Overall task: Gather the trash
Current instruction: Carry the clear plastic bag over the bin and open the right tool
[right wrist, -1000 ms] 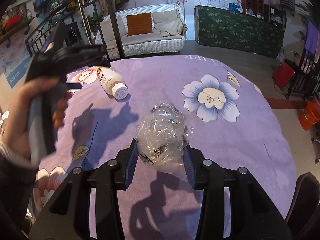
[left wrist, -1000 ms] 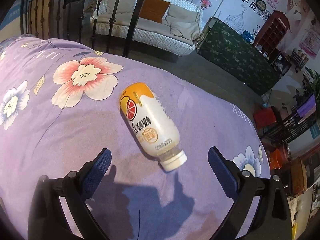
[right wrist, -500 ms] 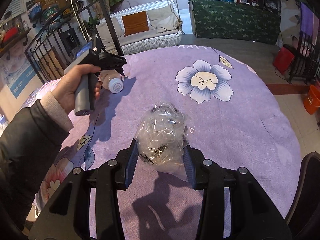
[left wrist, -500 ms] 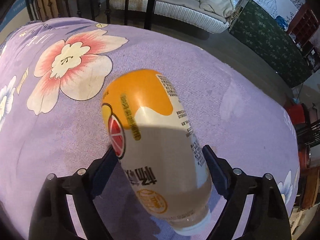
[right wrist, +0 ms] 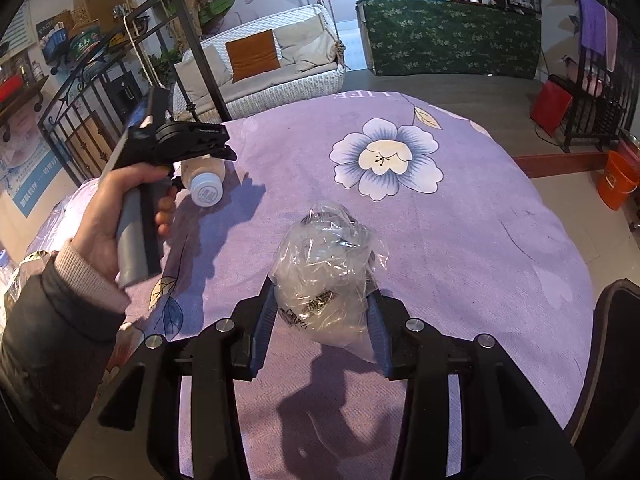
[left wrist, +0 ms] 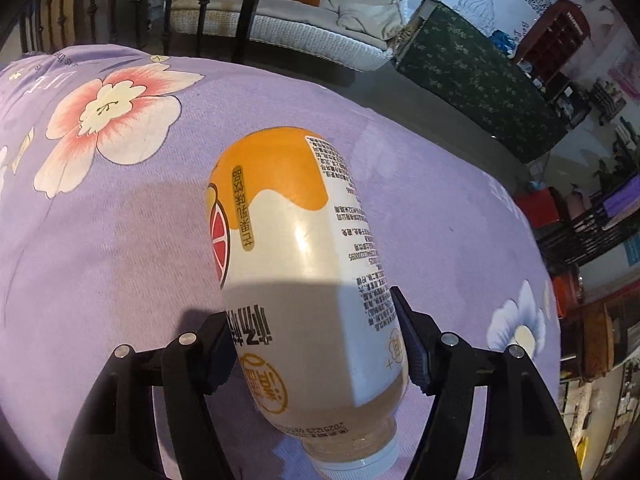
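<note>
Purple floral tablecloth [right wrist: 460, 240] as landmark. Beyond its far edge: white wicker swing sofa [right wrist: 264, 76] with orange cushion [right wrist: 254, 54]; right of the sofa, green-patterned cabinet [right wrist: 452, 44]; orange bucket [right wrist: 618, 180] on the floor at right.

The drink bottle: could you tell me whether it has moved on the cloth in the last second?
Yes. The drink bottle has shifted left and nearer, away from the blue flower, and the left gripper is now shut on it.
</note>
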### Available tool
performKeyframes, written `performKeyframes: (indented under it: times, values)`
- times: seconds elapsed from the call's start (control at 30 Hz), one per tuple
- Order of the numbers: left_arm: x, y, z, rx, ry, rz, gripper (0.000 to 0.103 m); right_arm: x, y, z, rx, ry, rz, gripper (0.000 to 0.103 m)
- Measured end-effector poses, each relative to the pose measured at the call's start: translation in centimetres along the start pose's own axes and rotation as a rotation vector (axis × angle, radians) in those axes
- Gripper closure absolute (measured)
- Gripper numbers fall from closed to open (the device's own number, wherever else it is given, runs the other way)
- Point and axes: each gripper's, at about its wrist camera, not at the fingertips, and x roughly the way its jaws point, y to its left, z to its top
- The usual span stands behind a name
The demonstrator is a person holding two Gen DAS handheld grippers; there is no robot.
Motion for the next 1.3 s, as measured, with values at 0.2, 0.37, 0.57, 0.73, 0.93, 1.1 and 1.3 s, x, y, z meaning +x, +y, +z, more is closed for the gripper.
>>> performKeyframes:
  times: [0.2, 0.37, 0.57, 0.73, 0.93, 1.1, 1.3]
  values:
    - [-5.8, -2.9, -5.4, 0.14, -0.091, -0.117, 0.037, -1.7, -1.1, -0.9, 0.036, -0.034, -0.016, 0.061]
    - [-10.3, -5.2, -10.4, 0.241, -0.148, -0.216, 0.037, -3.7, -2.6, -2.3, 0.074, -0.065, -0.034, 0.061]
    - [-13.2, -6.9, -13.2, 0.293, -0.183, -0.307, 0.037, -6.6, -5.0, -4.4, 0.124, -0.099, -0.078, 0.061]
    - [-14.5, -8.0, -15.0, 0.339, -0.181, -0.371, 0.037, -8.9, -7.6, -6.4, 0.18, -0.12, -0.126, 0.061]
    - [-15.8, -9.8, -17.2, 0.394, -0.178, -0.442, 0.037, -12.1, -12.1, -9.1, 0.268, -0.153, -0.21, 0.061]
    - [-16.3, -11.8, -18.9, 0.447, -0.169, -0.491, 0.037, -14.3, -15.8, -11.3, 0.346, -0.168, -0.29, 0.061]
    - [-16.0, -14.5, -20.7, 0.51, -0.147, -0.539, 0.037, -16.0, -20.6, -14.1, 0.449, -0.17, -0.38, 0.061]
